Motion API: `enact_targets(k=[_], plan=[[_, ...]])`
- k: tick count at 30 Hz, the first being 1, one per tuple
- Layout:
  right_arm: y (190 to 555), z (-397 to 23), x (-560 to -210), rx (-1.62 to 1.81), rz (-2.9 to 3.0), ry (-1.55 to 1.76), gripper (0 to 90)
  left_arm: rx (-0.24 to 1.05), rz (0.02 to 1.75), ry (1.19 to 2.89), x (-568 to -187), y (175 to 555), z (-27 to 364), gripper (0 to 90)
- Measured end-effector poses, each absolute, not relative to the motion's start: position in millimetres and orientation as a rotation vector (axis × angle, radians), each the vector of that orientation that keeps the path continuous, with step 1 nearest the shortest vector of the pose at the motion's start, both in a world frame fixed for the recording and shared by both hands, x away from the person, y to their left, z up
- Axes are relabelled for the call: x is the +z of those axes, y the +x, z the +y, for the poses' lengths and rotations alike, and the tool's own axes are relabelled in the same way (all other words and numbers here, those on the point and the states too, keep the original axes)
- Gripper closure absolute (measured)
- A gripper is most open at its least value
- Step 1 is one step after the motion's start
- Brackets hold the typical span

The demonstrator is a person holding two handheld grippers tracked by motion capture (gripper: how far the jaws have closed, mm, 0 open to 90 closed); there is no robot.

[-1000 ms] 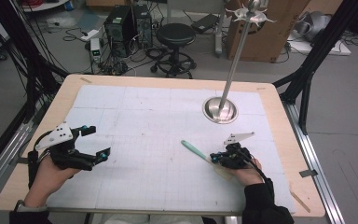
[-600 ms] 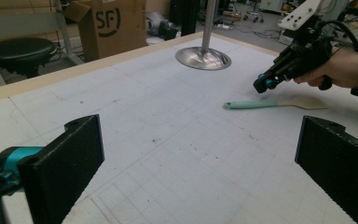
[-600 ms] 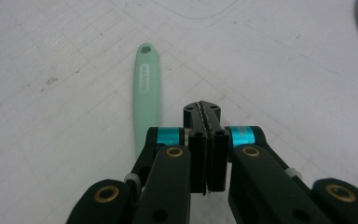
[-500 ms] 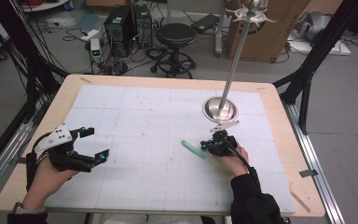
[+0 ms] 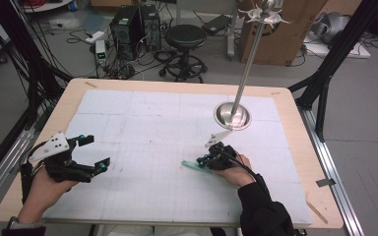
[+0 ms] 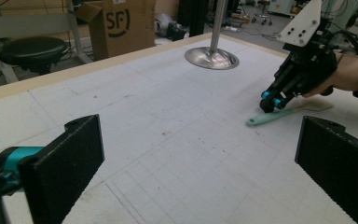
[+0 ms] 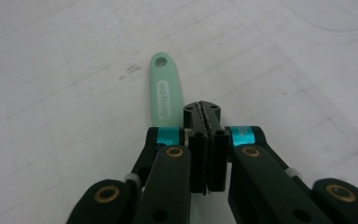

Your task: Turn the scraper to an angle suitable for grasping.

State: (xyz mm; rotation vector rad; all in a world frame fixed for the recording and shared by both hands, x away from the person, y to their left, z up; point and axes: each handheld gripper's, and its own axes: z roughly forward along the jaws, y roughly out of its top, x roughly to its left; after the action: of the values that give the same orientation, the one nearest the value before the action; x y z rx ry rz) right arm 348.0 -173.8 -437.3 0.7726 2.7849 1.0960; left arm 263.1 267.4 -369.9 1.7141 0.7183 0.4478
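thing: spatula [image 7: 167,95], a flat tool with a mint-green handle
handle: slim, rounded end with a small hanging hole, raised lettering along it
pose: lies flat on the counter [image 5: 142,123]
place: front right part of the white gridded mat [image 5: 138,196], near the round steel base [image 5: 232,116]
far end: pale blade in the left gripper view, partly hidden

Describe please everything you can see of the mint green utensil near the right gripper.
The mint green utensil lies flat on the white gridded mat. It looks like smooth plastic or silicone; its flat handle has a round hanging hole and embossed lettering. The right gripper, jaws shut, hovers over its middle; whether they touch is unclear.
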Motion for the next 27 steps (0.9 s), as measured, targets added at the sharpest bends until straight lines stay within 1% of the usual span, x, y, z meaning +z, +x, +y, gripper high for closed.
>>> enact_targets(k=[8,13,16,17,18,19,20,21,22,24,26,27], plan=[[343,-170,-433,1.079,2.812,0.613,89.9,0.448,0.717,1.716,-369,263,267,1.7],[341,-185,-412,1.148,2.762,0.545,89.0,0.447,0.72,1.717,-369,263,269,1.7],[338,-192,-402,1.108,2.764,0.486,80.4,0.448,0.72,1.713,-369,263,269,1.7],[337,-194,-399,1.085,2.771,0.456,75.8,0.447,0.719,1.711,-369,263,269,1.7],[335,-196,-396,1.045,2.776,0.427,68.2,0.447,0.718,1.711,-369,263,269,1.7],[335,-196,-396,1.045,2.776,0.427,68.2,0.447,0.718,1.711,-369,263,269,1.7],[333,-198,-394,1.038,2.787,0.421,62.9,0.448,0.719,1.711,-368,263,269,1.7],[333,-199,-392,1.033,2.795,0.418,59.6,0.448,0.718,1.709,-368,264,269,1.7],[333,-200,-390,1.027,2.797,0.42,58.3,0.447,0.717,1.708,-368,264,269,1.7],[331,-203,-388,1.036,2.803,0.424,51.3,0.445,0.717,1.707,-368,264,268,1.7],[330,-206,-386,1.042,2.799,0.432,40.6,0.445,0.714,1.716,-368,264,267,1.7],[329,-207,-385,1.033,2.793,0.435,37.6,0.443,0.711,1.717,-368,265,267,1.7]])
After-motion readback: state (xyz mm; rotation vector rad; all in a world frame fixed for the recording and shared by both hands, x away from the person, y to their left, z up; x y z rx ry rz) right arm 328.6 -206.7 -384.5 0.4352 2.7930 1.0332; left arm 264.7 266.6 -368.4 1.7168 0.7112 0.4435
